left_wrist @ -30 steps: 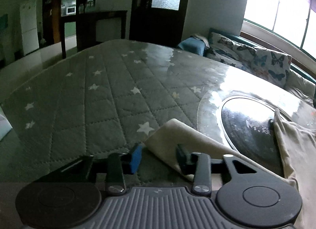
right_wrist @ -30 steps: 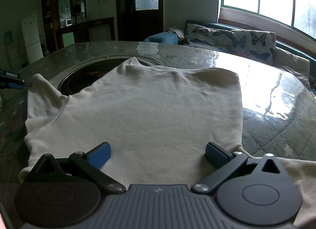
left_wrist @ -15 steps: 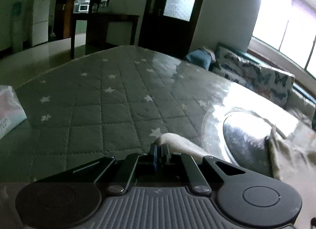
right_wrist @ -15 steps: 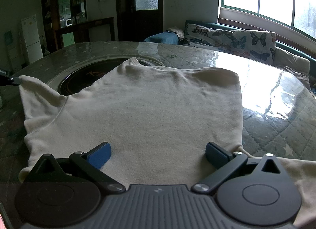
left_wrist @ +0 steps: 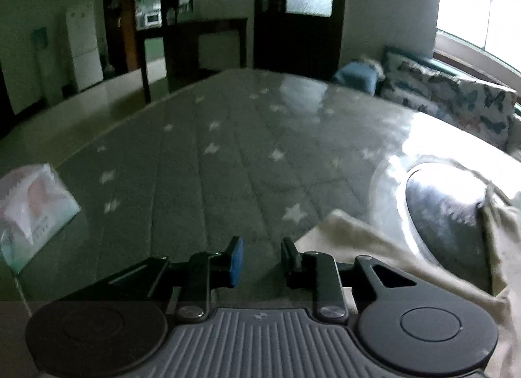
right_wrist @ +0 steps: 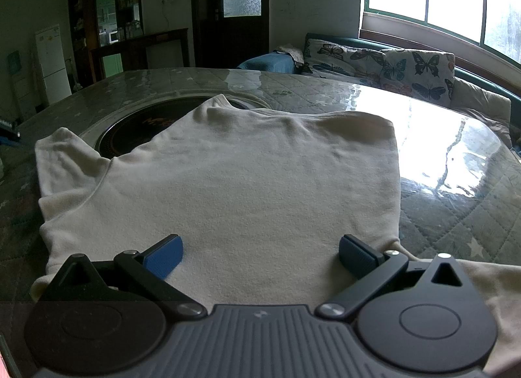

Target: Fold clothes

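Note:
A cream long-sleeved shirt [right_wrist: 247, 182] lies spread flat on the table, its collar toward the far side. My right gripper [right_wrist: 260, 252] hovers over its near hem, wide open, with only flat cloth below the blue pads. The shirt's left sleeve [left_wrist: 345, 234] lies just right of my left gripper [left_wrist: 259, 259]. Its jaws are opening and nothing is between them; the right finger sits close beside the sleeve's edge. In the right wrist view that sleeve end [right_wrist: 55, 143] rests flat at the far left.
A round dark plate [right_wrist: 140, 127] is set into the table under the shirt's shoulder. The grey quilted star cover [left_wrist: 202, 182] stretches away to the left. A tissue pack [left_wrist: 29, 208] lies at the left edge. A butterfly-print sofa [right_wrist: 390, 65] stands behind the table.
My left gripper closed on the sleeve end, drew it outward, then let it go and lifted slightly; its jaws now stand apart. The right gripper has kept still.

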`<state>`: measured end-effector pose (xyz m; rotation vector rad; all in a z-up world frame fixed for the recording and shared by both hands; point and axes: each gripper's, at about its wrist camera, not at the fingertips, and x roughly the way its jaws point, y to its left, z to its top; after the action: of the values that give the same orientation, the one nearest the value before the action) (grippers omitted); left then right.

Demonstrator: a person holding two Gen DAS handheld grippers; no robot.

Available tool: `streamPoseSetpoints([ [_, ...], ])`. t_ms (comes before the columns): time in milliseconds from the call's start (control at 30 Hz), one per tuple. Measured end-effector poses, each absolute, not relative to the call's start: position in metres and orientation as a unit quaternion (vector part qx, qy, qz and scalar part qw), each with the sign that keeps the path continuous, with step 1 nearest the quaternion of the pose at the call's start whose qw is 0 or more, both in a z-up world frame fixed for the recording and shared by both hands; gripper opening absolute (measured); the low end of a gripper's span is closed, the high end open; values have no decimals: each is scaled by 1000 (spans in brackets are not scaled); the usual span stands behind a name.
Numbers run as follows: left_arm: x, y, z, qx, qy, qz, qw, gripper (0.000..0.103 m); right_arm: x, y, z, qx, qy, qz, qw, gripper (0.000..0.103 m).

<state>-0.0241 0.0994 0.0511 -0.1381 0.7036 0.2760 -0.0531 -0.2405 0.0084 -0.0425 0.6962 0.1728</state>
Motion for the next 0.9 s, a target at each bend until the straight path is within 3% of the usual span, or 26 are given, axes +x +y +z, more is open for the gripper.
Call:
streamPoseSetpoints([
  [200,-6,73,42,-52,352,46,933,22,-53,-240,8,-21,341,85,936,103],
  [467,23,56,18,22,354,70,932,25,-54,-240,8,-21,341,85,936,103],
  [567,16,64,20,-2,356,69,932,25,-54,-240,8,-21,341,85,936,103],
  [833,-17,89,26,-59,345,105,931,34,-53,-240,8,-21,341,85,936,103],
  [900,-22,94,23,-76,347,115,928,42,-54,-240,8,-21,341,85,936,103],
])
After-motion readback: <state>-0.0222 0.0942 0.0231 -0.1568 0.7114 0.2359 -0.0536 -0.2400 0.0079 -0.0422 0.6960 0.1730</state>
